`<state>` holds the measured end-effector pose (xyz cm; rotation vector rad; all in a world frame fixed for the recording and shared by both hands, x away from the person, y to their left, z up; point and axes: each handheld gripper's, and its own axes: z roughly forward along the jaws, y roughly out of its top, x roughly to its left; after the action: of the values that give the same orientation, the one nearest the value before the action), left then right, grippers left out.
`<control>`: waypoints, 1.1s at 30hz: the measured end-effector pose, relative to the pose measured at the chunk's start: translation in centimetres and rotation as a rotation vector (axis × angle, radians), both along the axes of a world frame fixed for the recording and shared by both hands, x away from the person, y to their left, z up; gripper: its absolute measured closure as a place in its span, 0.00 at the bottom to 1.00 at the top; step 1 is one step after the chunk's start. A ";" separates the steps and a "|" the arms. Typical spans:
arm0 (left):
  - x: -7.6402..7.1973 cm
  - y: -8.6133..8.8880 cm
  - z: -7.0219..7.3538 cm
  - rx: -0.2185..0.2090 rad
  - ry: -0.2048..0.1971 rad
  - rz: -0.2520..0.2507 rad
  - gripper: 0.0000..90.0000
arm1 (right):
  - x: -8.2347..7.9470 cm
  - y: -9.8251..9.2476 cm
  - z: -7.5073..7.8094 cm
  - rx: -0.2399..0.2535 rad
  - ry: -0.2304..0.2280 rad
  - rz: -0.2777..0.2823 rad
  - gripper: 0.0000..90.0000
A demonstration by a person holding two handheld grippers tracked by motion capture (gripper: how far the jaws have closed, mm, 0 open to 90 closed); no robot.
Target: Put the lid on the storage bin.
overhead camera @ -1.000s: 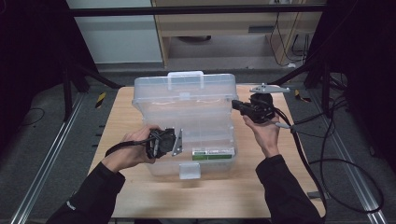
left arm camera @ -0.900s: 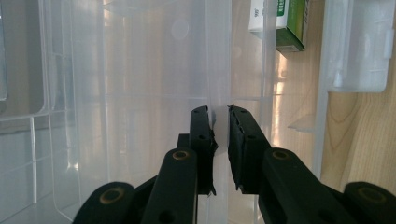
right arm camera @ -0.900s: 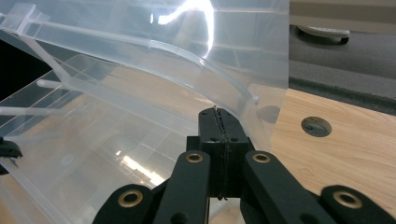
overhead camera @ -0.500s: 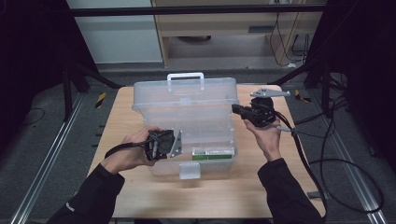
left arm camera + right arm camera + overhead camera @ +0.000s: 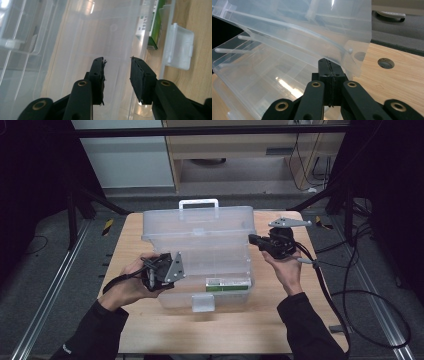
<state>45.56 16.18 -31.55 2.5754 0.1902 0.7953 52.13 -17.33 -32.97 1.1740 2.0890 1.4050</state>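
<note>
on a wooden table [image 5: 150,235], a clear box [image 5: 200,255] is seen mid-table with its lid [image 5: 294,27] raised. the right gripper [image 5: 255,240] is shut under the lid's edge; the left gripper [image 5: 117,67], its jaws just opened and empty, is held at the box's left wall.

The light wooden table [image 5: 150,227] has round holes [image 5: 385,63] near one edge. Beyond its far edge stand a white cabinet panel [image 5: 125,155] and a pale wooden cabinet [image 5: 240,145]. Black cables [image 5: 372,270] trail over the grey floor off the table's right edge, and yellow-black striped tape [image 5: 107,226] lies just off its far left corner.
</note>
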 end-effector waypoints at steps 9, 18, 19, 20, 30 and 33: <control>0.6 2.4 -0.2 -0.142 0.000 0.166 0.79 | -0.1 0.0 -0.1 -0.005 -0.003 0.003 1.00; 1.2 5.7 -0.6 -0.325 -0.009 0.345 0.93 | -0.4 -0.1 -0.2 -0.012 -0.001 0.009 1.00; 1.2 5.7 -0.6 -0.325 -0.009 0.345 0.93 | -0.4 -0.1 -0.2 -0.012 -0.001 0.009 1.00; 1.2 6.4 -0.7 -0.352 -0.005 0.381 0.94 | -0.4 -0.1 -0.3 -0.013 -0.001 0.010 1.00; 1.5 8.2 -1.6 -0.454 -0.008 0.493 0.98 | -1.2 -0.2 -0.8 -0.016 0.007 0.021 1.00; 1.5 8.4 -1.9 -0.464 -0.001 0.505 0.98 | -1.5 -0.2 -1.0 -0.021 0.008 0.028 1.00</control>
<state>47.10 24.60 -33.46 2.1007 0.9351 0.8025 50.60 -17.57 -33.96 1.1482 2.1277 1.3895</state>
